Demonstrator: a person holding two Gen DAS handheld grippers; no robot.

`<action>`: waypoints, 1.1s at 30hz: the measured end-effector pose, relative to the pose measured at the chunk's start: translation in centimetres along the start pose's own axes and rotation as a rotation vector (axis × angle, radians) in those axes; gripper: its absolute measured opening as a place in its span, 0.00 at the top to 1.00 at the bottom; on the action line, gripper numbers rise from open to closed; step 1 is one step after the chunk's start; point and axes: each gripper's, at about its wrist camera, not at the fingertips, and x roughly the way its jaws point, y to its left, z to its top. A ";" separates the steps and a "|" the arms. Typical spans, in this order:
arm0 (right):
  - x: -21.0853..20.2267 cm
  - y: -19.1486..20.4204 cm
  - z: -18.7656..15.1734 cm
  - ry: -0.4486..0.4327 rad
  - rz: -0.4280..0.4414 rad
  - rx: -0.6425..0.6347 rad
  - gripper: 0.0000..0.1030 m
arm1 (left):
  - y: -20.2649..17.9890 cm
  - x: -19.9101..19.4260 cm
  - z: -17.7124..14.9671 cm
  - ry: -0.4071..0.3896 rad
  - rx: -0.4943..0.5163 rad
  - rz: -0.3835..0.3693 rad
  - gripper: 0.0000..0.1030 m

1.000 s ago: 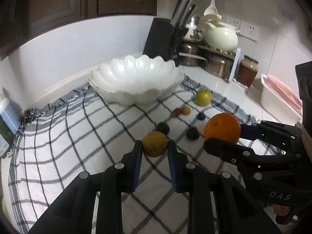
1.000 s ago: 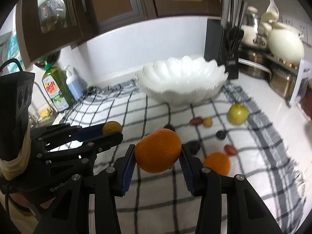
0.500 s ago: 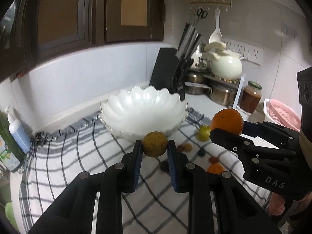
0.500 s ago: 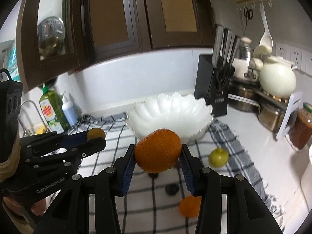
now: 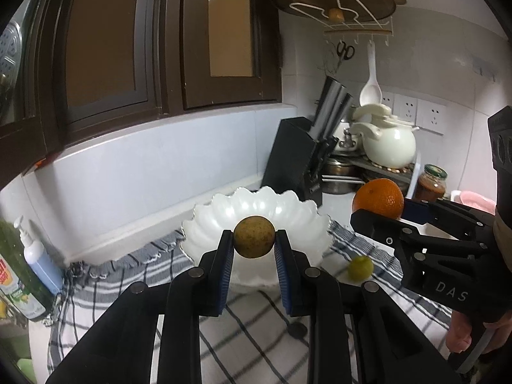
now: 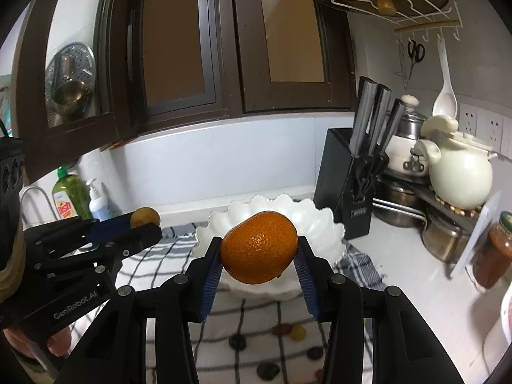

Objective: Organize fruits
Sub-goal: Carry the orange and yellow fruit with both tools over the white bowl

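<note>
My left gripper (image 5: 253, 240) is shut on a small brownish-yellow round fruit (image 5: 253, 236), held in the air in front of the white scalloped bowl (image 5: 288, 211). My right gripper (image 6: 259, 251) is shut on an orange (image 6: 259, 246), also raised before the bowl (image 6: 316, 220). Each gripper shows in the other's view: the right one with its orange (image 5: 377, 199) at the right, the left one with its fruit (image 6: 144, 217) at the left. A green fruit (image 5: 360, 268) and several small dark and reddish fruits (image 6: 283, 329) lie on the checked cloth (image 5: 105, 284).
A black knife block (image 6: 348, 188) stands right of the bowl, with pots and a cream kettle (image 6: 457, 179) behind it. A jar (image 6: 491, 252) sits at the far right. Soap bottles (image 5: 38, 265) stand at the left by the wall. Dark cabinets (image 6: 192, 48) hang overhead.
Both grippers have risen with their fruits and tilted up, so the bowl now sits lower and nearer in view and the cabinets fill the top. Neither grip changed.
</note>
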 end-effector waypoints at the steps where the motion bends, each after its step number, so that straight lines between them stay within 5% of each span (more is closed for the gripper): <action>1: 0.5 0.0 0.4 0.001 -0.007 -0.007 0.55 | 0.2 0.3 0.2 -0.001 -0.001 0.006 0.74; 12: 6.6 -1.3 3.7 0.054 -0.043 -0.041 0.55 | 2.0 5.5 3.2 0.031 -0.017 0.044 0.74; 33: 22.0 -4.2 4.4 0.350 -0.060 -0.052 0.55 | 5.6 20.1 3.8 0.313 -0.086 0.018 0.74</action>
